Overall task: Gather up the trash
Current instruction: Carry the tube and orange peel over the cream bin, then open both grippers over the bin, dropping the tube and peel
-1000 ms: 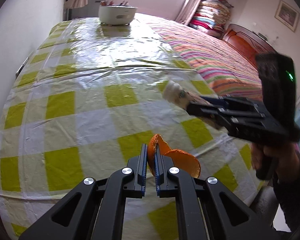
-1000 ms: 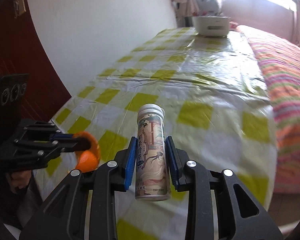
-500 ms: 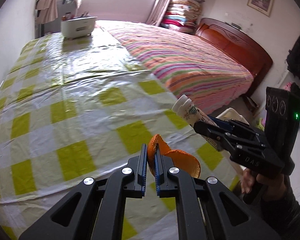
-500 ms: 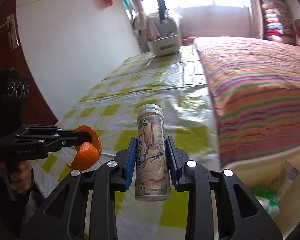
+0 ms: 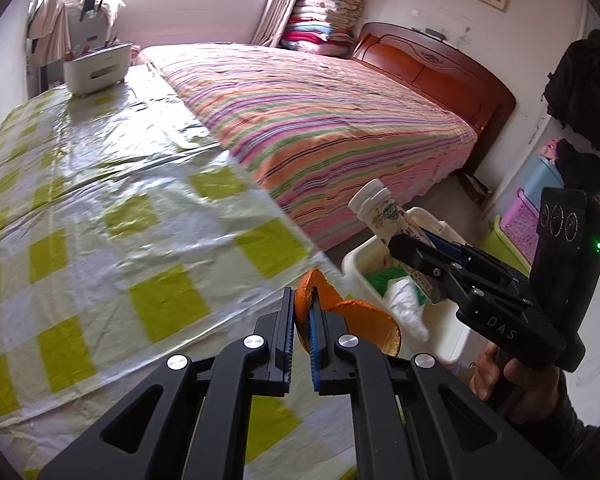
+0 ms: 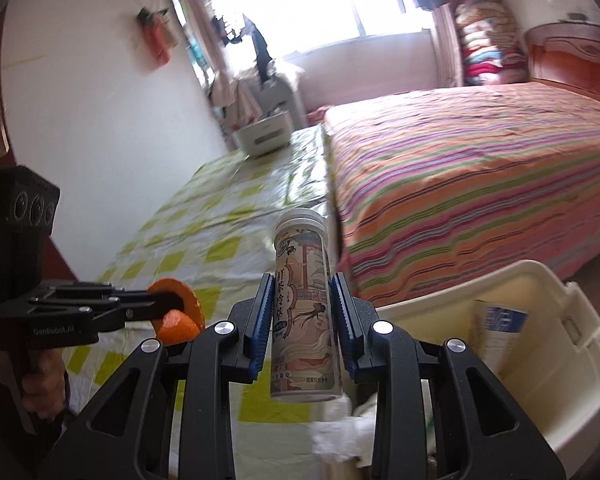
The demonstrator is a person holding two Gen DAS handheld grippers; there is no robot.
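My left gripper (image 5: 302,312) is shut on a curled piece of orange peel (image 5: 356,316), held over the table's right corner. In the right wrist view the same peel (image 6: 178,318) hangs from the left gripper (image 6: 168,308) at the left. My right gripper (image 6: 304,308) is shut on an upright printed tea bottle (image 6: 304,312) with a white cap. The left wrist view shows that bottle (image 5: 384,216) slanting above a cream plastic bin (image 5: 448,340) on the floor. The bin (image 6: 540,364) holds white crumpled paper, a green wrapper and a white-and-blue packet.
The table (image 5: 100,240) wears a yellow-and-white checked plastic cloth, with a white box (image 5: 98,68) at its far end. A bed with a striped cover (image 5: 320,120) stands close beside it. Coloured storage baskets (image 5: 520,216) sit by the far wall.
Both grippers have swung right, off the table surface toward its corner, each keeping its load. The bin has come into view, and the bottle now hangs over it.
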